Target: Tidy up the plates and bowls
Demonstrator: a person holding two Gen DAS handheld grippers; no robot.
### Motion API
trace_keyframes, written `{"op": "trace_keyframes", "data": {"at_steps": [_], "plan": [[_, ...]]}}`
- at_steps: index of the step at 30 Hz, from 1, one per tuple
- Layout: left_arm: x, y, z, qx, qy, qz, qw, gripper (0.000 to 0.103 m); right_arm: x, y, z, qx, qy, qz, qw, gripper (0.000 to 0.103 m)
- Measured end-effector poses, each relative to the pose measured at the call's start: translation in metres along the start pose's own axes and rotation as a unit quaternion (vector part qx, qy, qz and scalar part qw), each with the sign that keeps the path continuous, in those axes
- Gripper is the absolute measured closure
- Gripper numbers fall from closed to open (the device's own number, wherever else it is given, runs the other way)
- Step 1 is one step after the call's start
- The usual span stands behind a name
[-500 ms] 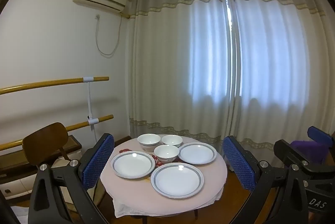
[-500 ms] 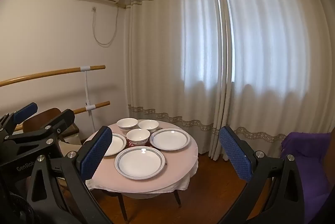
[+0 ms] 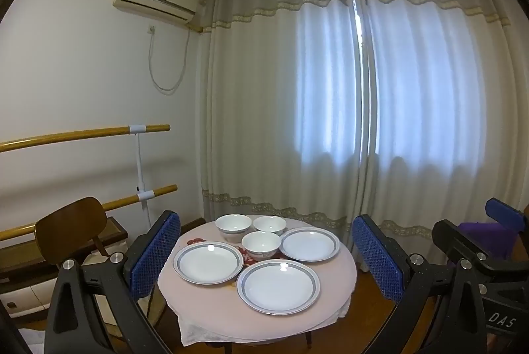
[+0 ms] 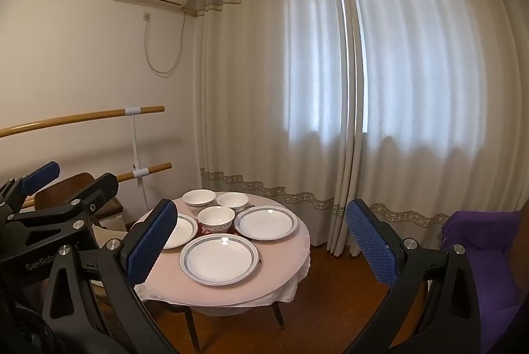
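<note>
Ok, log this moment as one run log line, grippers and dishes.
left gripper: open, empty | right gripper: open, empty | plates: three, unstacked on table | bowls: three, unstacked

A: Between the left gripper point(image 3: 266, 258) pads sits the round table point(image 3: 334, 291), under a matt pale pink cloth with a thin white cloth hanging below its edge.

B: And the crockery beyond the claw?

A: Glossy white ceramic. The three plates point(image 3: 278, 286) carry grey-blue rim bands and bright glints of light; the three bowls point(image 3: 261, 245) behind them shine the same way.

B: The pads themselves?

A: Blue, with a knobbly textured face, set on matt black plastic arms with bright metal screws. The right gripper point(image 4: 261, 241) looks alike.

B: Left of the claw?

A: A brown wooden chair point(image 3: 71, 230), smooth, and varnished wooden rails point(image 3: 82, 133). Beyond hang soft matt curtains point(image 3: 330, 106); the floor point(image 4: 330, 294) is polished wood.
</note>
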State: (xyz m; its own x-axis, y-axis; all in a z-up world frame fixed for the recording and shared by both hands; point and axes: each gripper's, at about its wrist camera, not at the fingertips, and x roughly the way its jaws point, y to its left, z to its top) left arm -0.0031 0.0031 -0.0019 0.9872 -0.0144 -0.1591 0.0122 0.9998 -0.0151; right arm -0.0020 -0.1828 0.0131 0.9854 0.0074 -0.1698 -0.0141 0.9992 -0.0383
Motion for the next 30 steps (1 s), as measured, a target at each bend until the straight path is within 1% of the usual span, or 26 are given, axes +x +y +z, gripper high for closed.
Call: {"op": "trace_keyframes", "data": {"at_steps": [15, 20, 30], "plan": [[-0.005, 0.001, -0.010, 0.002, -0.011, -0.002, 0.9999, 0.001, -0.011, 0.001, 0.002, 0.003, -0.008, 0.001, 1.000, 0.000], [-0.007, 0.002, -0.004, 0.002, -0.012, -0.004, 0.9999, 0.001, -0.011, 0.001, 0.003, 0.004, -0.008, 0.001, 1.000, 0.000], [-0.008, 0.003, -0.005, 0.003, -0.015, -0.003, 0.9999, 0.001, -0.015, 0.005, 0.003, 0.003, -0.009, 0.002, 1.000, 0.000]]}}
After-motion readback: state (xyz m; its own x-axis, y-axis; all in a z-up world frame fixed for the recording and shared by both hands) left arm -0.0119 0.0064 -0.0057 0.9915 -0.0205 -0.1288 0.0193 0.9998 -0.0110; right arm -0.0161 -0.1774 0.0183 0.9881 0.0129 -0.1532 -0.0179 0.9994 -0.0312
